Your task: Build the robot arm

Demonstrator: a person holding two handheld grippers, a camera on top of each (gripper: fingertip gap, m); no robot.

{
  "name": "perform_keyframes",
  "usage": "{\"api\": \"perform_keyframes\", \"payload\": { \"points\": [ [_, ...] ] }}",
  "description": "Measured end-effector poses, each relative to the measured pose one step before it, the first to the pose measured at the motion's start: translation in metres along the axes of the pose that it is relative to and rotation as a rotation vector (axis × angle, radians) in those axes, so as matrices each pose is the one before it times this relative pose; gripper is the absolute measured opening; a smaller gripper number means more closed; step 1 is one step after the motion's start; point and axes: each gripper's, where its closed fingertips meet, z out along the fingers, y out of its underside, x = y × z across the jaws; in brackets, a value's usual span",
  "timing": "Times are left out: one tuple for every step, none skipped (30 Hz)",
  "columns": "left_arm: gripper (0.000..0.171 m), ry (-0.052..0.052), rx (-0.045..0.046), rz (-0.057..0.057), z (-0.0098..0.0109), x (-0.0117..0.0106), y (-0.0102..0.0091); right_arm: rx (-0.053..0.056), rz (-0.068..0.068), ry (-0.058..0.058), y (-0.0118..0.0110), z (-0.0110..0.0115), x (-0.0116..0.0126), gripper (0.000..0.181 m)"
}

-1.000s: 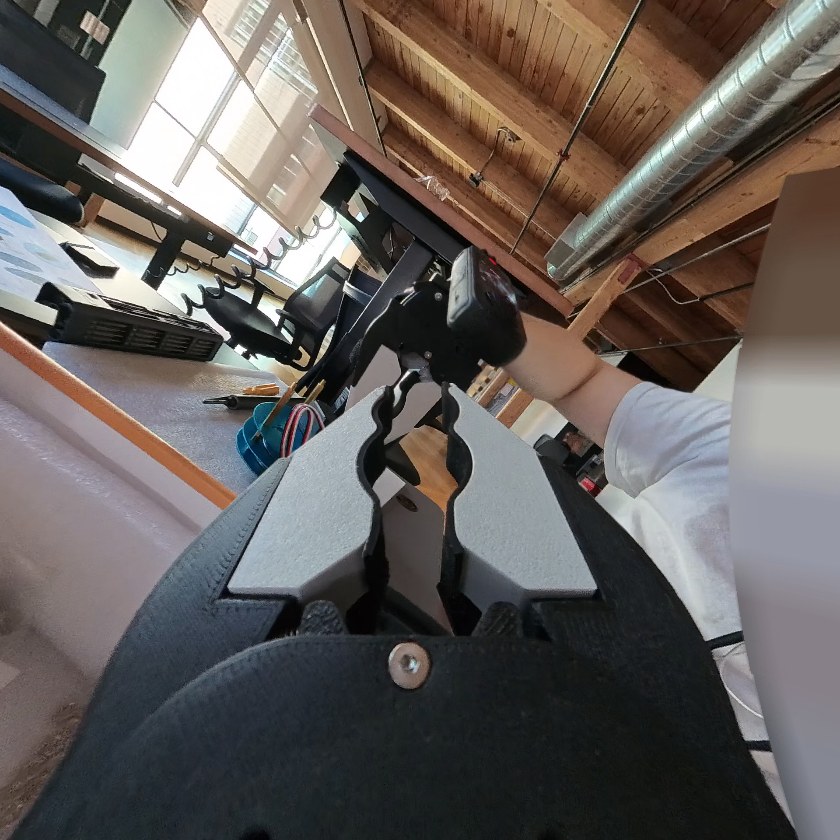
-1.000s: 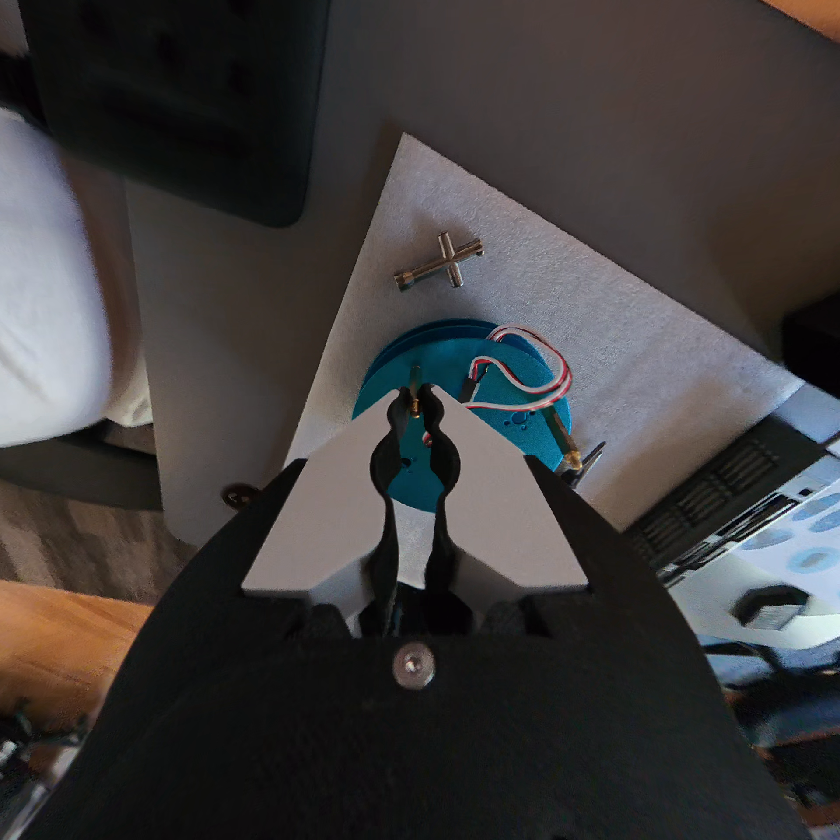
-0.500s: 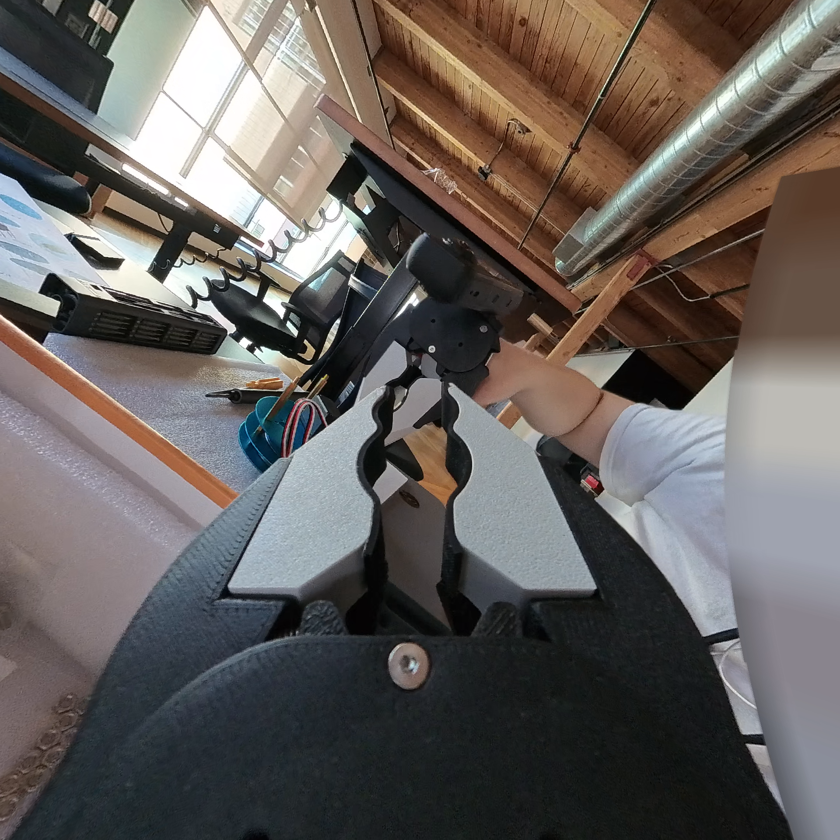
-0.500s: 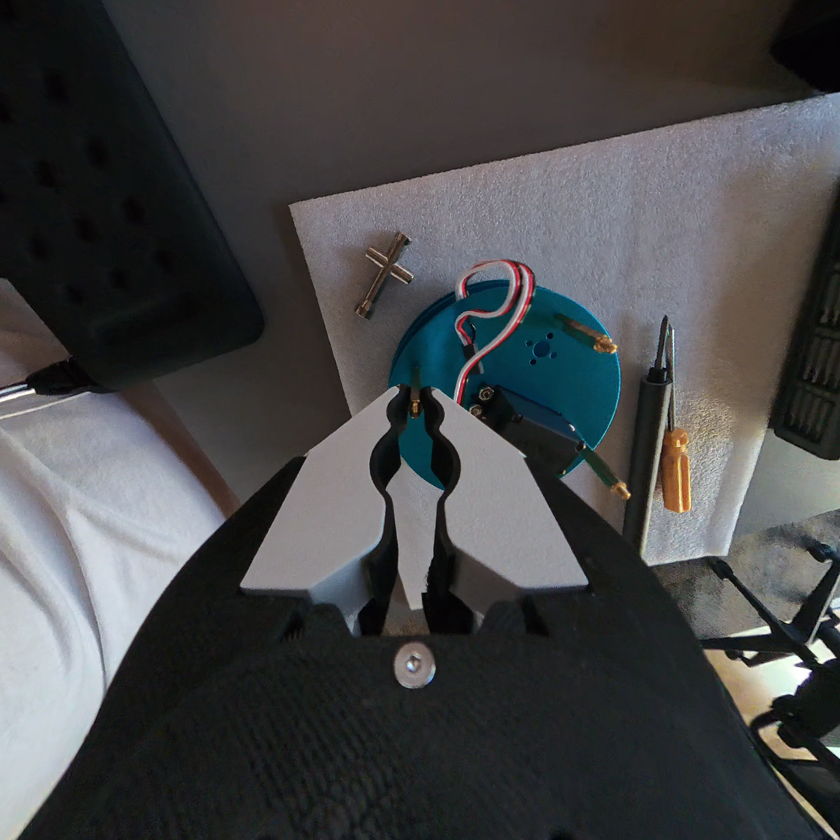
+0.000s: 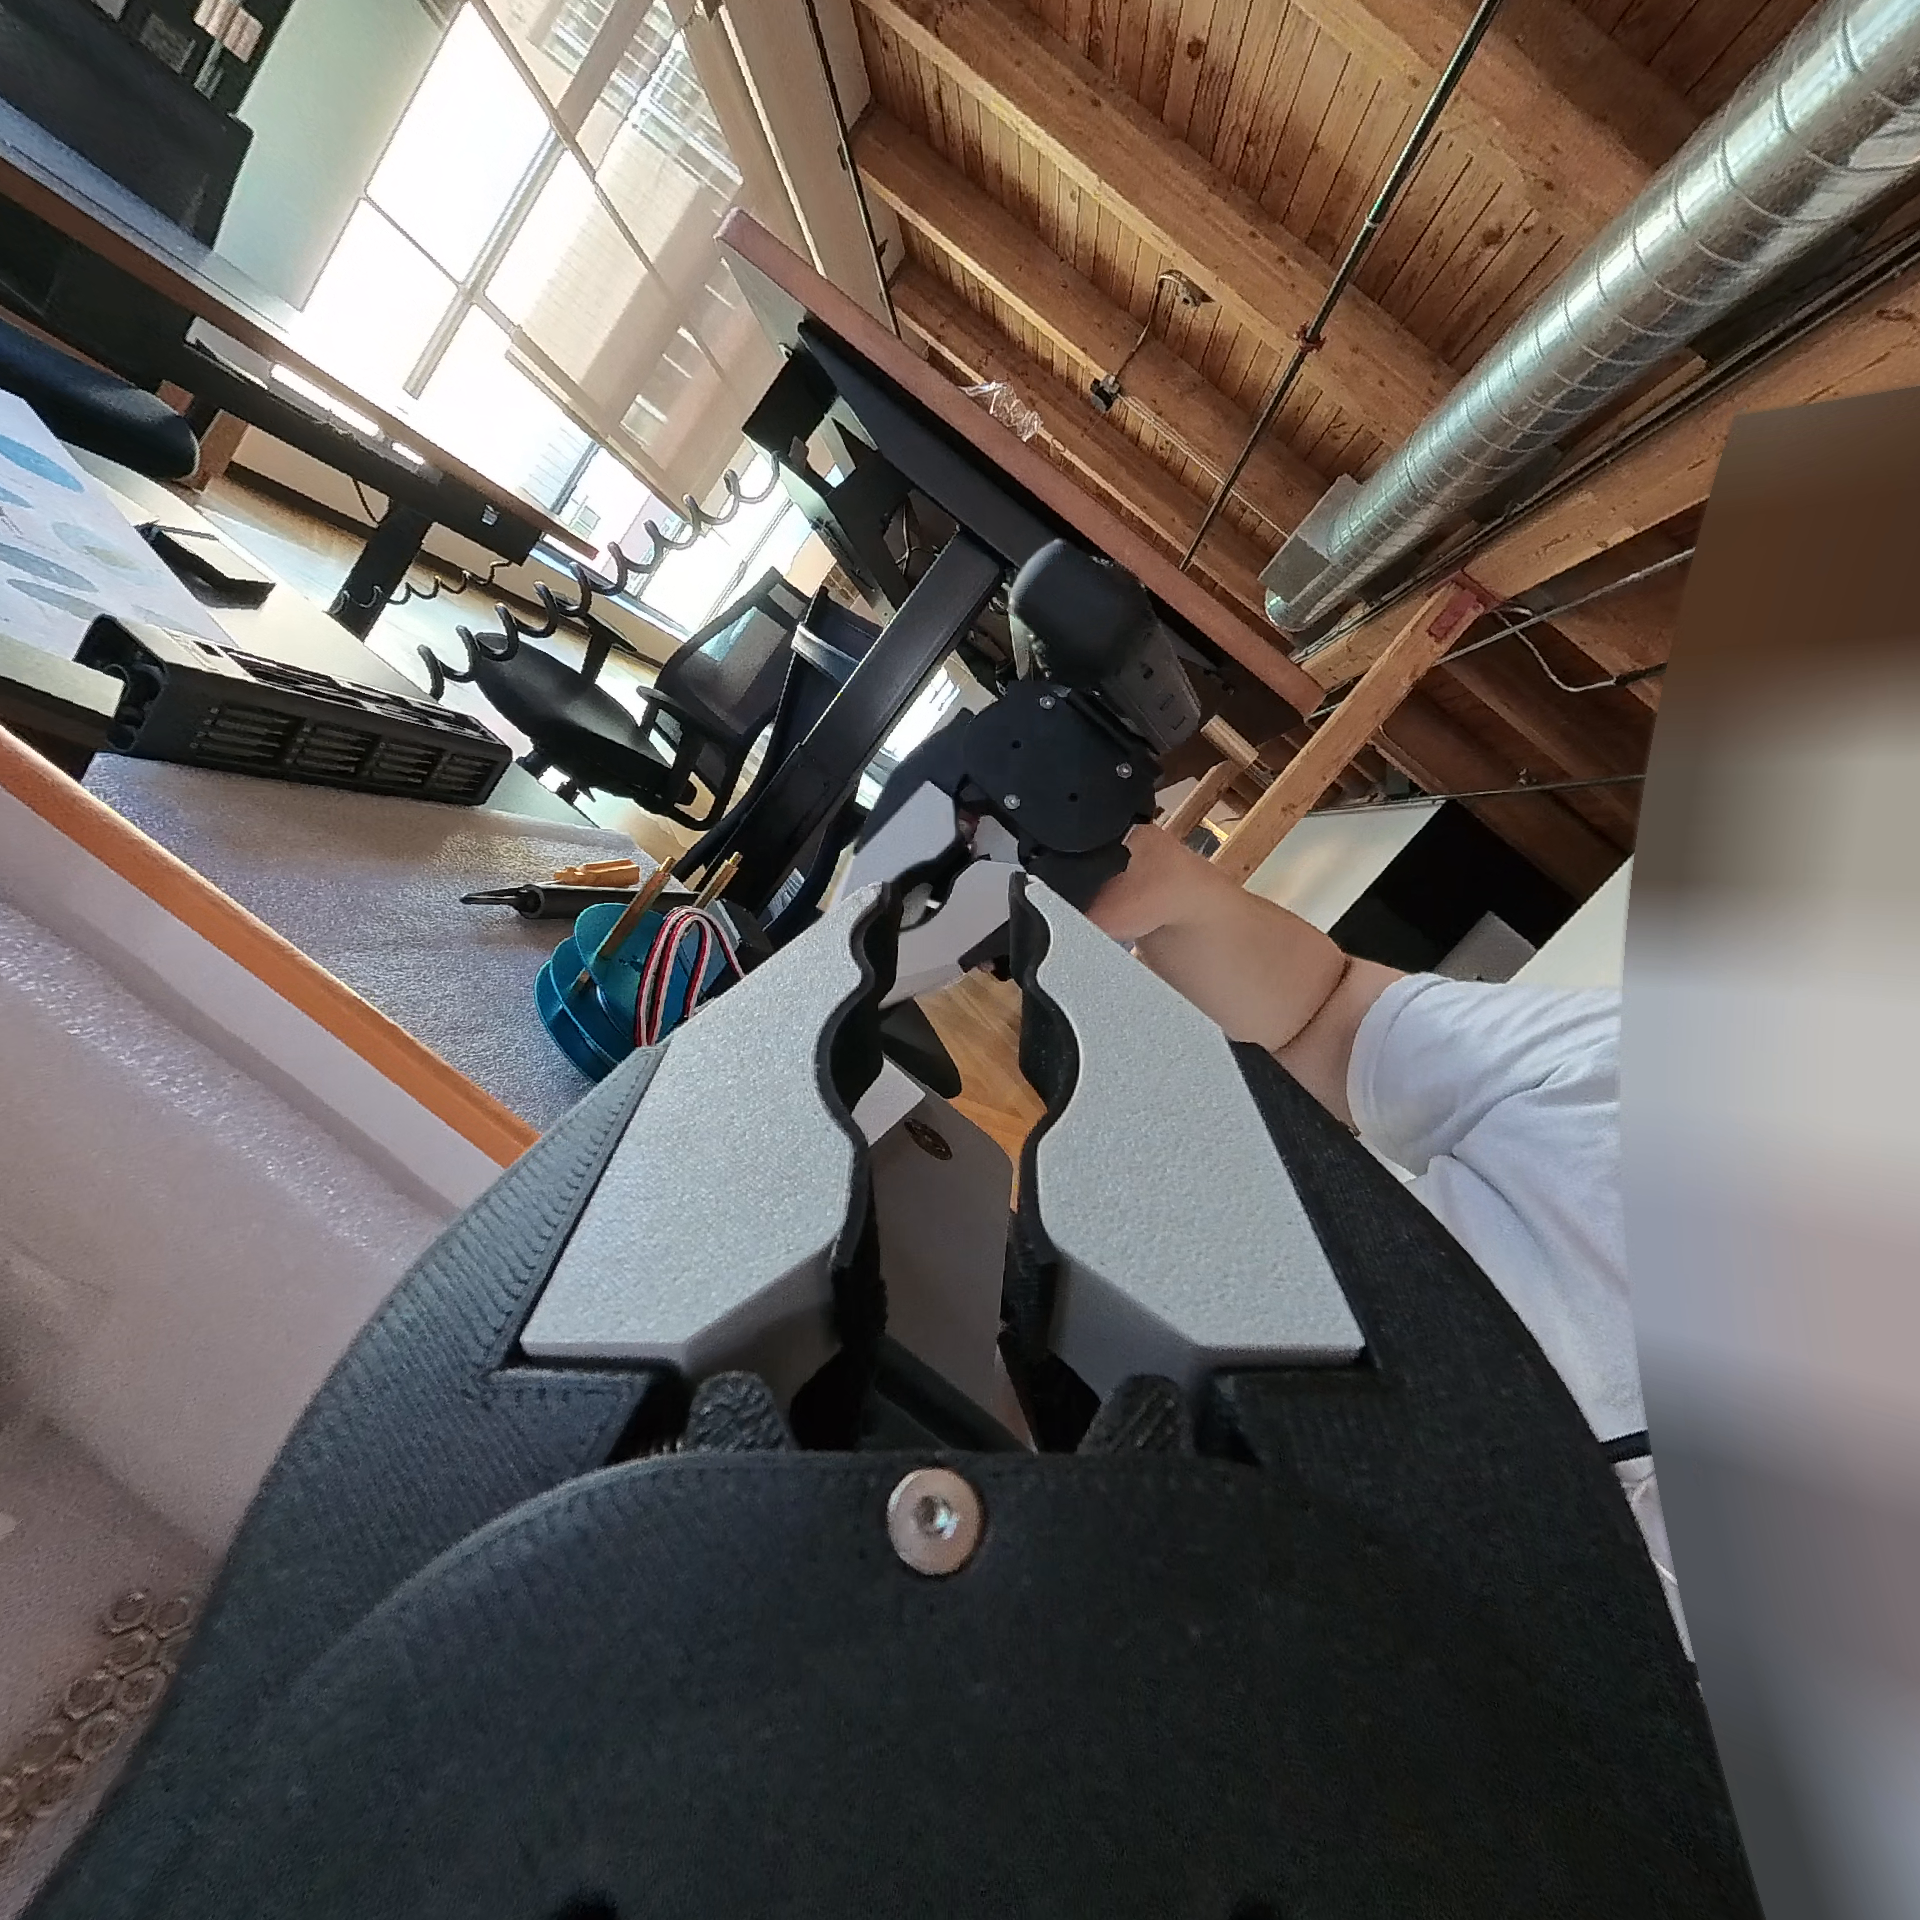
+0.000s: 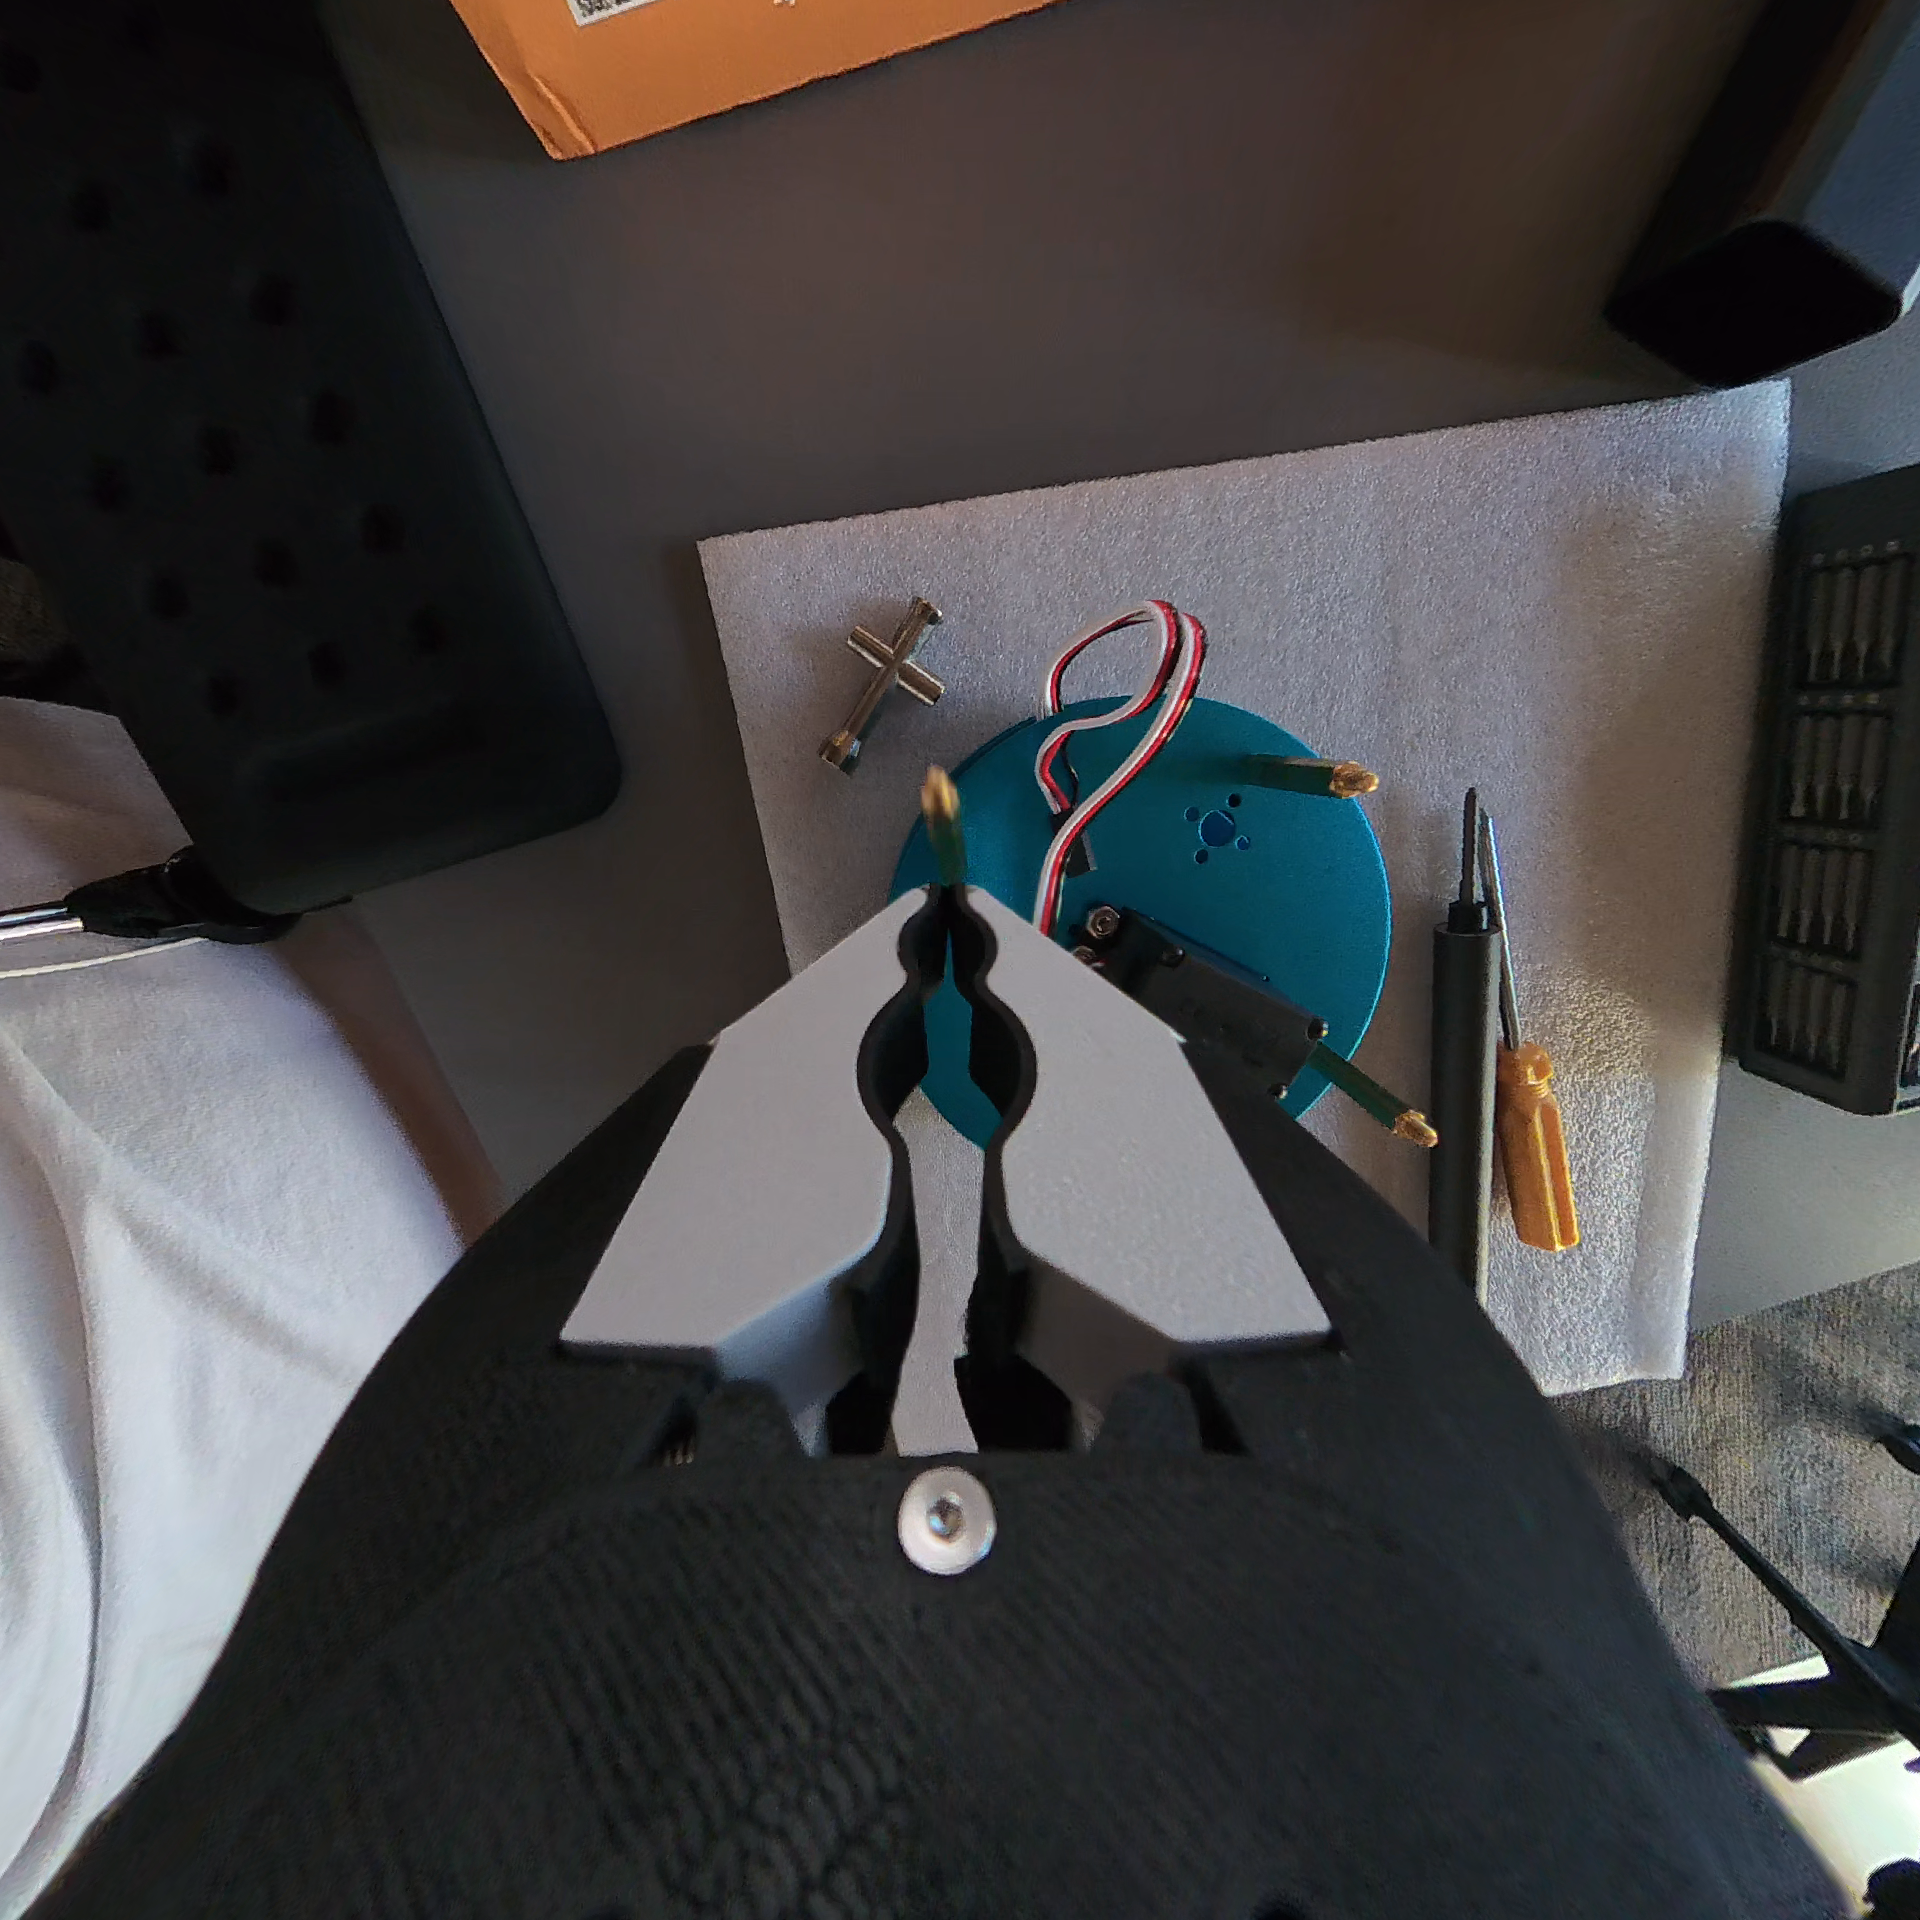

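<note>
Over on the left side, the left gripper [image 5: 951, 894] hung released, its jaws parted with nothing between them. It sat low beside a pale foam-lined wall with an orange cardboard edge [image 5: 260, 945], well apart from the parts. A scatter of what looked like small metal nuts [image 5: 104, 1714] lay below it, too blurred to be sure. From there the blue disc [image 5: 592, 997] showed farther off on the desk.

Seen from the right wrist, a dark perforated panel [image 6: 260, 447] filled the left, with white cloth [image 6: 208, 1195] under it and a cardboard box [image 6: 727, 62] at the top. A grey foam sheet [image 6: 1351, 582] lay on the desk [image 6: 935, 343]. Near its left edge rested a cross-shaped metal wrench [image 6: 883, 675], apart from the disc.

Just right of it, the right gripper [image 6: 948, 899] was clenched on a brass post [image 6: 942, 821] standing at the disc's left rim; its golden tip stuck out past the fingertips. Red, white and black wires [image 6: 1122, 707] looped over the disc's top, running to a black block [image 6: 1195, 997] mounted on it. Two more posts [image 6: 1314, 774] [image 6: 1371, 1101] stood on the disc's right side, untouched.

Right of the disc lay a black screwdriver [image 6: 1460, 1060] and, touching it, a small orange-handled one [image 6: 1536, 1153]. A black case of bits [image 6: 1839, 790] sat at the far right, off the sheet.
</note>
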Motion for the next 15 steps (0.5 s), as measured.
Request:
{"api": "perform_keyframes", "payload": {
  "points": [
    [0.019,0.0008,-0.00033,-0.0005,0.00014,-0.00017,0.00011,0.0001,-0.0042,0.0021,0.00065,0.00029,0.00024,0.000],
    [0.019,0.0005,-0.00109,-0.0014,0.00022,-0.00017,0.00025,-0.0051,-0.0040,-0.0003,0.00081,0.00033,0.00011,0.000],
    [0.019,0.0002,-0.00088,-0.0016,0.00011,-0.00026,0.00040,-0.0037,-0.0074,-0.0054,0.00060,0.00039,-0.00088,0.000],
    [0.019,0.0012,0.00041,-0.0010,0.00012,-0.00002,0.00003,-0.0028,-0.0115,-0.0007,-0.00011,0.00007,-0.00041,0.000],
    [0.019,0.0009,0.00028,-0.0001,0.00006,0.00001,0.00001,0.0038,-0.0108,0.0143,-0.00115,-0.00031,0.00146,0.000],
    [0.019,-0.0004,-0.00087,0.0005,0.00001,-0.00016,0.00009,0.0083,-0.0099,0.0121,-0.00186,-0.00033,0.00083,0.000],
    [0.019,-0.0003,-0.00054,0.0006,0.00001,-0.00022,0.00012,0.0145,-0.0128,-0.0079,-0.00312,0.00009,-0.00280,0.000],
    [0.019,0.0000,0.00042,0.0003,-0.00011,0.00000,-0.00009,0.0195,-0.0206,-0.0211,-0.00431,0.00060,-0.00597,0.000],
    [0.018,-0.0004,0.00080,0.0001,-0.00008,-0.00004,-0.00015,0.0152,-0.0265,-0.0062,-0.00431,0.00134,-0.00466,0.000],
    [0.018,-0.0008,0.00164,0.0008,-0.00017,0.00006,-0.00042,0.0116,-0.0259,0.0171,-0.00466,0.00235,-0.00111,0.002],
    [0.018,-0.0022,0.00286,0.0012,-0.00021,-0.00033,-0.00051,0.0050,-0.0297,0.0150,-0.00458,0.00363,-0.00104,0.003],
    [0.019,-0.0030,0.00340,0.0006,-0.00031,-0.00027,-0.00053,-0.0062,-0.0244,0.0258,-0.00377,0.00479,0.00137,0.005],
    [0.019,-0.0026,0.00421,-0.0003,-0.00045,-0.00030,-0.00083,-0.0196,-0.0298,0.0306,-0.00284,0.00554,0.00333,0.005],
    [0.019,-0.0034,0.00637,0.0005,-0.00062,-0.00019,-0.00117,-0.0300,-0.0370,0.0309,-0.00205,0.00642,0.00432,0.006],
    [0.019,-0.0043,0.00760,0.0023,-0.00080,-0.00005,-0.00153,-0.0300,-0.0317,0.0361,-0.00234,0.00669,0.00632,0.007]
  ]
}}
